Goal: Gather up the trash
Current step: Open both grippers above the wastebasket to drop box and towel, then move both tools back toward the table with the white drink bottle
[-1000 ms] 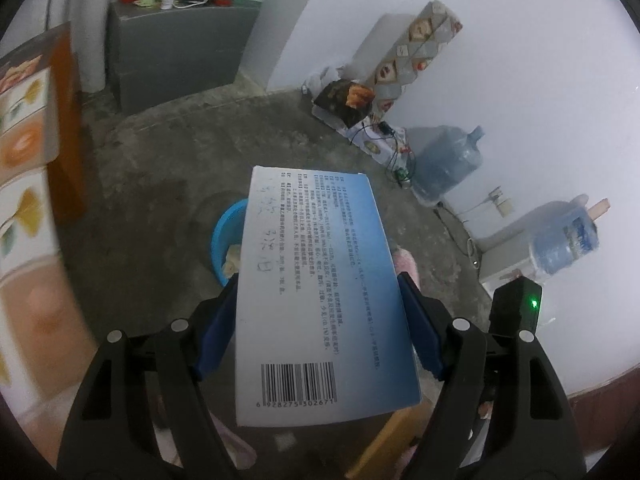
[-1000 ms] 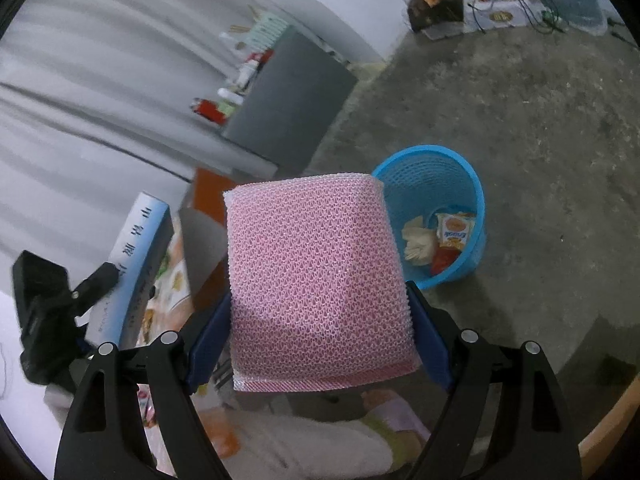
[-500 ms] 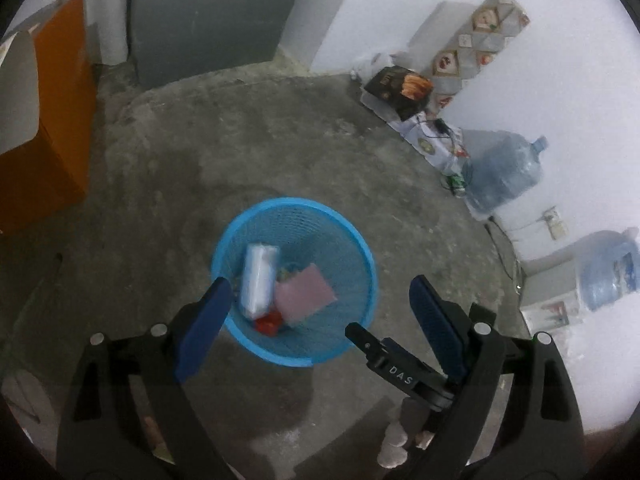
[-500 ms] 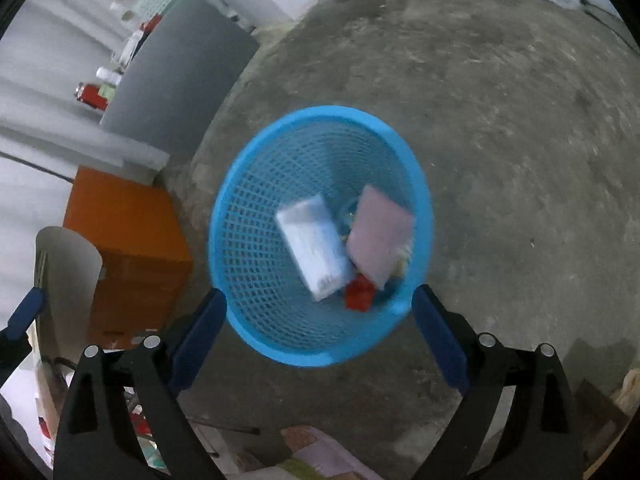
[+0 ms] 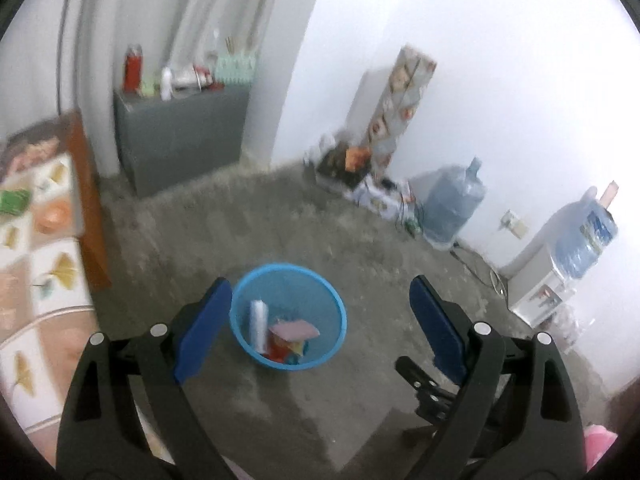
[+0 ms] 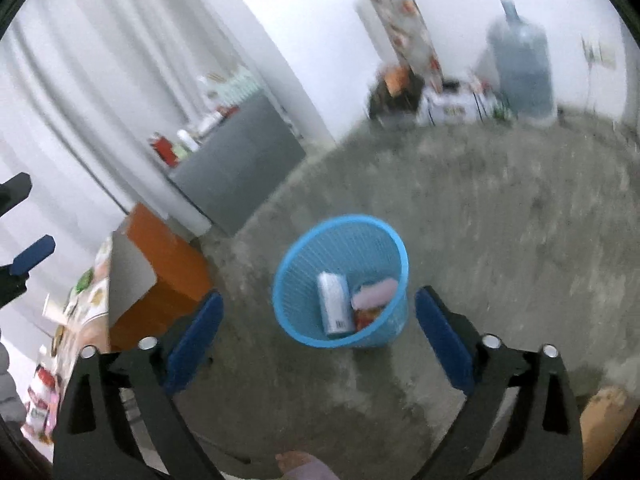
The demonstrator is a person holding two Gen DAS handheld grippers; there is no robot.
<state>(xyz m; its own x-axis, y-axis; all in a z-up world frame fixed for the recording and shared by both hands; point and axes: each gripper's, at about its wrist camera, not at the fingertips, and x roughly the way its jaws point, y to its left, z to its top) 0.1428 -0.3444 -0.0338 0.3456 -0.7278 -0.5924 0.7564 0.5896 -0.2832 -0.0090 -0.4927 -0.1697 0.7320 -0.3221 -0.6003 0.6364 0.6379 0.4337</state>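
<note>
Down in the blue basket point(image 6: 308, 256) on the concrete floor point(image 6: 500, 216): one white box point(image 6: 334, 304), one pink sponge point(image 6: 374, 294), red scraps half-buried and blurred. Basket sits at twelve o'clock from both claws; left gripper point(image 5: 320, 328) and right gripper point(image 6: 316, 336) hang released, empty. Two water jugs point(image 5: 452, 208) at two o'clock.
</note>
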